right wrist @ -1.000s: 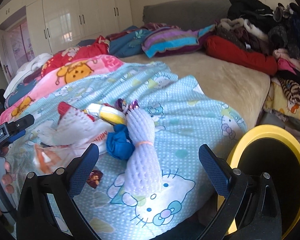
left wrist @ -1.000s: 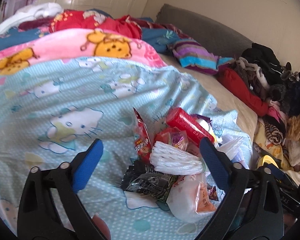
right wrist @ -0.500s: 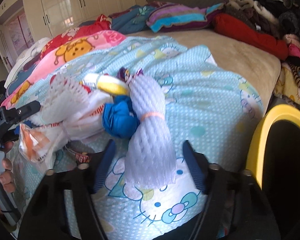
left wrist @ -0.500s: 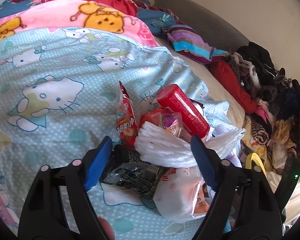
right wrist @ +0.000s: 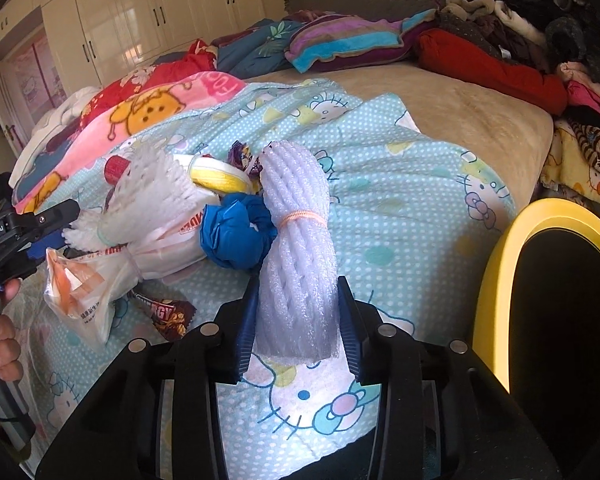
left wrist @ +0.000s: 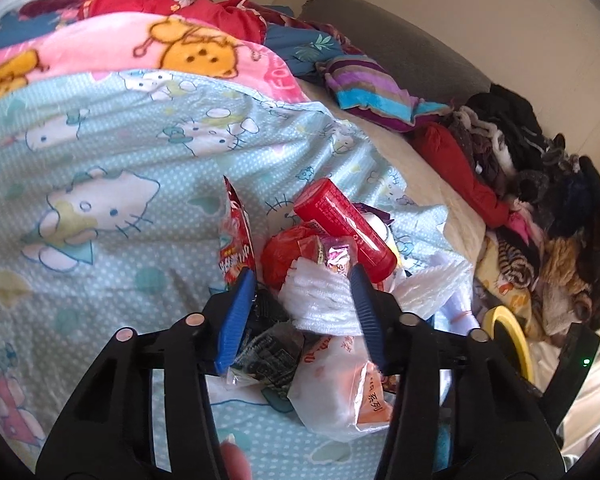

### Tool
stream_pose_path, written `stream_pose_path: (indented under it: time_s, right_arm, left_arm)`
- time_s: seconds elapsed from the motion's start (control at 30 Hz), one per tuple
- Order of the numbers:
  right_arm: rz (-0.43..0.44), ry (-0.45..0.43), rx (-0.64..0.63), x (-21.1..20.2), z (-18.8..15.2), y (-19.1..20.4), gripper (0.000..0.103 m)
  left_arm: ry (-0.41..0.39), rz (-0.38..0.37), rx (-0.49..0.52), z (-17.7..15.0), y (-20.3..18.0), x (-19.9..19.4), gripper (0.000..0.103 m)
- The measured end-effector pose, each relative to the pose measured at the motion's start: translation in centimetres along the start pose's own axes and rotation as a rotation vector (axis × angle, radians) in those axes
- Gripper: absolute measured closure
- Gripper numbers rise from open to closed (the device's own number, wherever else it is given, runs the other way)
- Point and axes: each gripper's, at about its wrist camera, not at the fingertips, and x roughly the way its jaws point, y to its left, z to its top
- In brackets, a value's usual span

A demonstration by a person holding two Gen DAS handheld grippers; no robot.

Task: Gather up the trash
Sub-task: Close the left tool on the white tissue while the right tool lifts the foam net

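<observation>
A heap of trash lies on the light-blue cartoon blanket (right wrist: 380, 208). In it are a red can (left wrist: 340, 224), a red snack packet (left wrist: 236, 240), a white foam net (left wrist: 320, 300), a black wrapper (left wrist: 268, 348) and a white plastic bag (left wrist: 340, 392). My left gripper (left wrist: 300, 300) is closing around the white net and black wrapper. Its right pad touches the net, and the left pad shows no clear squeeze. My right gripper (right wrist: 298, 320) is closing too, with both pads against the near end of a lavender foam net roll (right wrist: 296, 216) tied with an orange band.
A yellow-rimmed black bin (right wrist: 496, 264) stands off the bed's right edge. A blue crumpled bag (right wrist: 236, 236), a brown chocolate wrapper (right wrist: 164, 316) and a yellow wrapper (right wrist: 220, 176) lie by the roll. Piled clothes (right wrist: 500, 60) line the far right. A hand (right wrist: 4, 344) shows at left.
Both pairs of jaws have narrowed from wide open. The right gripper pushed forward until the lavender roll sat between its pads. The left gripper moved in closer over the heap.
</observation>
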Motion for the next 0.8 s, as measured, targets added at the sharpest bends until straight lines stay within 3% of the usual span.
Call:
stream_pose_path:
  time_s: [0.3, 0.57, 0.8]
  right_arm:
    - [-0.006, -0.018, 0.014, -1.2, -0.1, -0.6, 0.068]
    - [0.008, -0.056, 0.018, -2.9, 0.4, -1.2, 0.069]
    - [0.02, -0.096, 0.025, -5.0, 0.9, -1.6, 0.07]
  left_arm:
    - [0.067, 0.006, 0.034, 0.3, -0.5, 1.5, 0.056]
    - [0.06, -0.006, 0.059, 0.1, -2.0, 0.6, 0.093]
    - [-0.011, -0.036, 0.128, 0.8, -4.9, -2.1, 0.096]
